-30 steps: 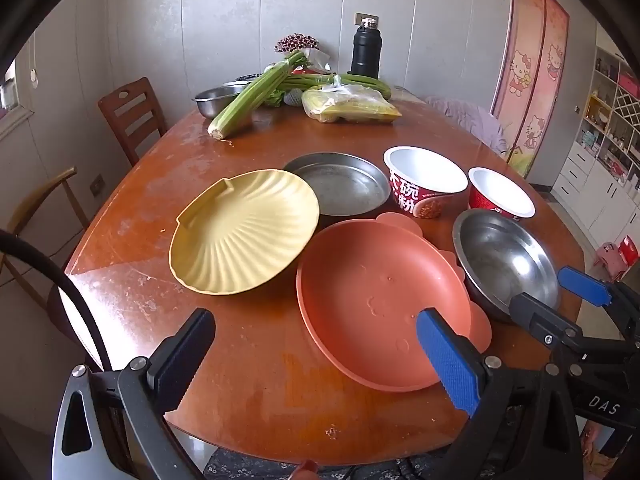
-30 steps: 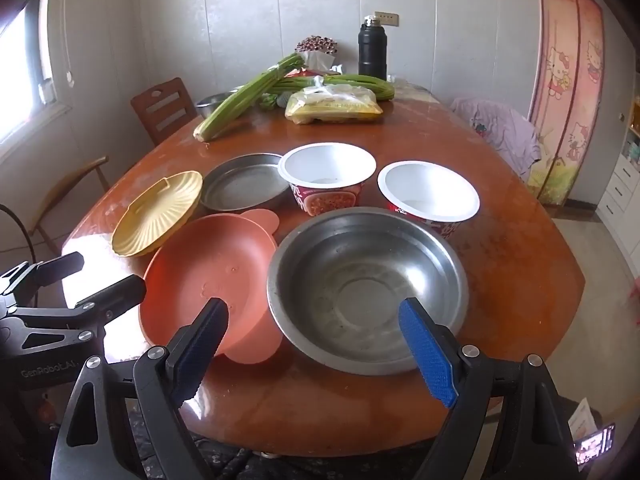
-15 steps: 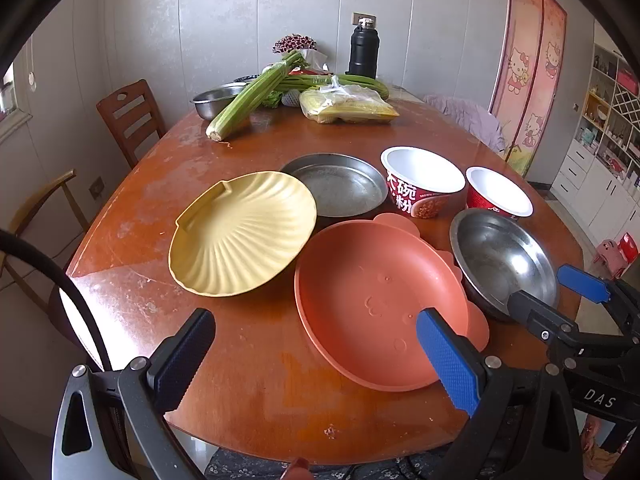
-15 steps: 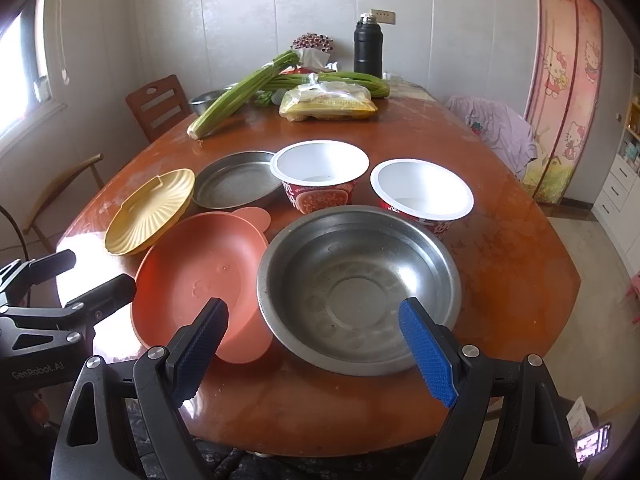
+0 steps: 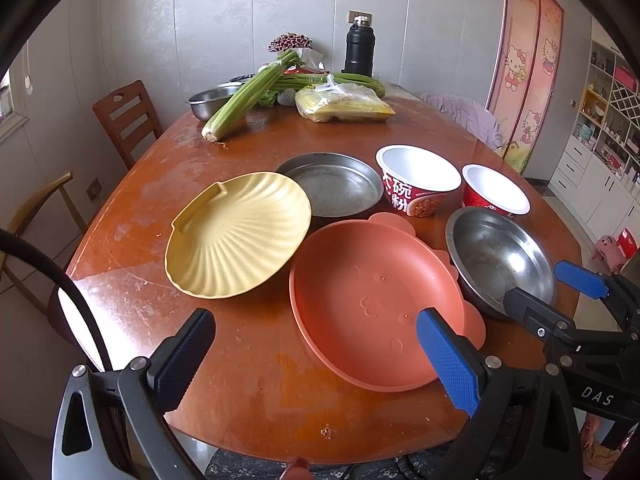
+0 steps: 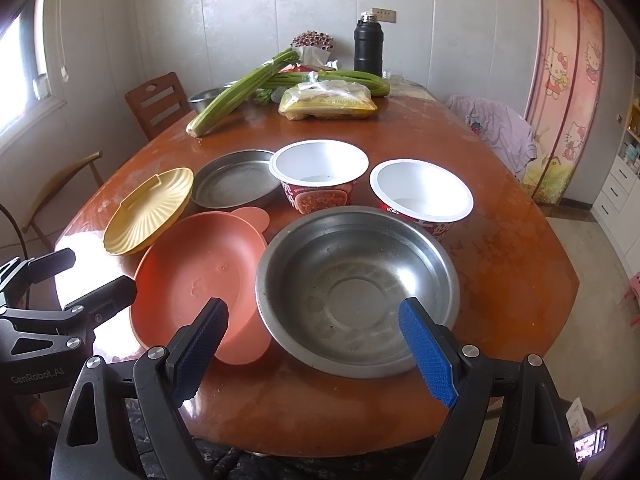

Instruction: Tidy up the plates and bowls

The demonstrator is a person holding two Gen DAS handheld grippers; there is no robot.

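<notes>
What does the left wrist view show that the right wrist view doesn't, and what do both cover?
Only the left wrist view: the shelving unit at far right and the printed side of the nearer cup bowl. Only the right wrist view: the window at left and the steel bowl head-on between its open jaws. Both: yellow shell plate, orange plate, steel pan, both grippers open and empty.

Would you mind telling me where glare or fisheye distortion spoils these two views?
Left wrist view: a white glare patch lies on the table at its near left edge, beside the yellow shell plate; the walls bow and the corners are black. Right wrist view: the window is blown out, and glare falls on the table edge by the orange plate; the steel bowl shows only soft reflections.
</notes>
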